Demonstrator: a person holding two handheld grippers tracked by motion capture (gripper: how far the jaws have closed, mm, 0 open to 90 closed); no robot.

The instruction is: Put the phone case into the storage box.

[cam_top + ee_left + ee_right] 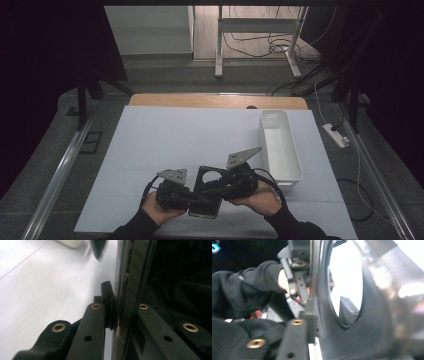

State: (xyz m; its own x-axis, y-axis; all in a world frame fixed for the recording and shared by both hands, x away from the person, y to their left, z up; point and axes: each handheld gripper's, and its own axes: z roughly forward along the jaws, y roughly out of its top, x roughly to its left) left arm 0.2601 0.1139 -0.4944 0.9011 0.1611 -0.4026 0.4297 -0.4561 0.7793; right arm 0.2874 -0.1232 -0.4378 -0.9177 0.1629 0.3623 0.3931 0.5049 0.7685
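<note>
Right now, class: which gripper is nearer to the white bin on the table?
Right. The right gripper sits just left of the white bin, near its front corner. The left gripper lies farther left, with the black flat part they both work on between them.

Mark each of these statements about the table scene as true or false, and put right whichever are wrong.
1. The left gripper is clamped on the edge of the flat black case. True.
2. The black case lies inside the white bin. False: it is held between the two grippers near the front of the table, and the bin beside it holds nothing.
3. The case has a round opening. True.
4. The white bin stands to the left of the left gripper. False: it stands beyond the right gripper, toward the right edge of the white table top.
</note>
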